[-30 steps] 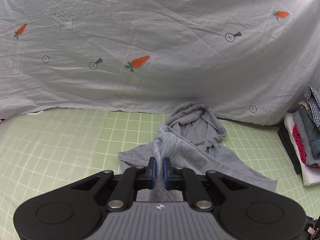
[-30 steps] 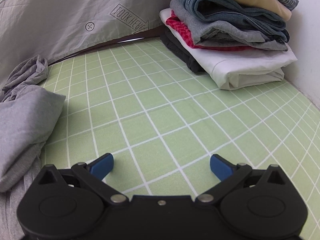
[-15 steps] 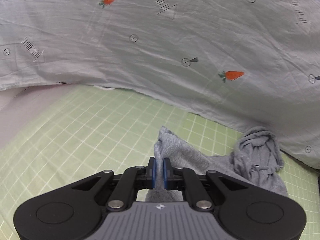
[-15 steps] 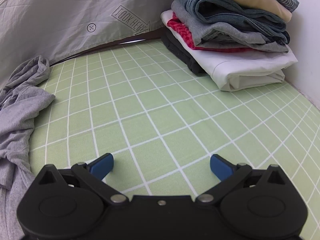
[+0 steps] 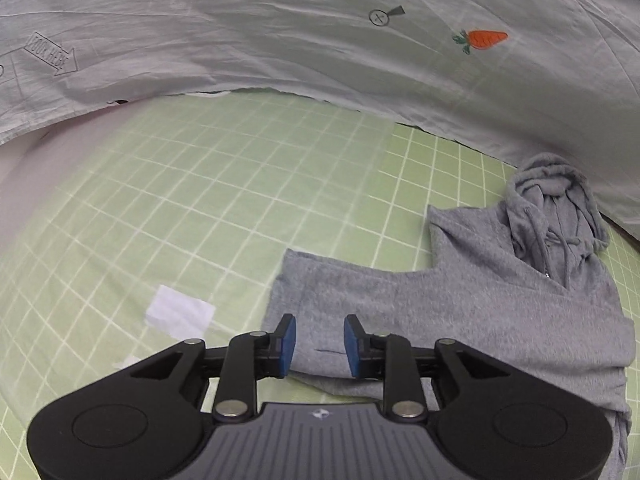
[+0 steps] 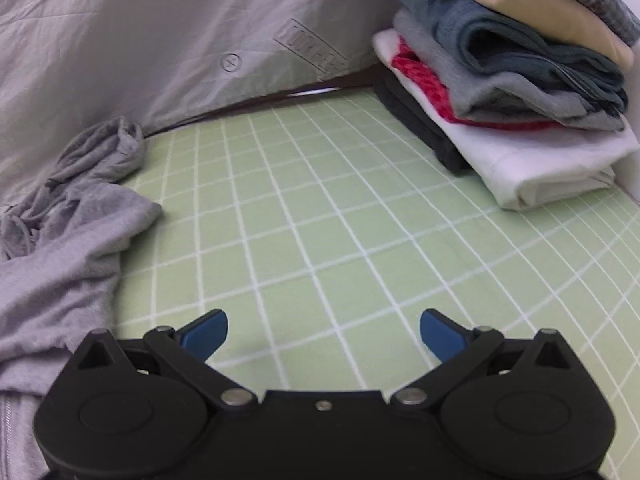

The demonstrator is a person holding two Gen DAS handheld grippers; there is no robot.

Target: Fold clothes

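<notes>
A grey hoodie (image 5: 460, 300) lies on the green grid mat (image 5: 200, 200), its hood (image 5: 560, 208) bunched at the far right and a sleeve spread flat toward the left. My left gripper (image 5: 320, 330) hovers low over that sleeve's near edge. Its jaws are opening, the fabric lies beneath and between them, and the pads do not press on it. In the right wrist view the hoodie (image 6: 72, 248) fills the left side. My right gripper (image 6: 323, 322) stands wide open over bare mat (image 6: 320, 200), holding nothing.
A grey sheet with carrot prints (image 5: 320, 40) hangs along the mat's far edge. A stack of folded clothes (image 6: 512, 92) sits at the far right against a white wall. A small white patch (image 5: 180, 312) lies on the mat left of the sleeve.
My left gripper came down and leftward with the grey sleeve pinched, then parted its jaws and let the sleeve drop flat on the mat. The right gripper shifted slightly and stays open.
</notes>
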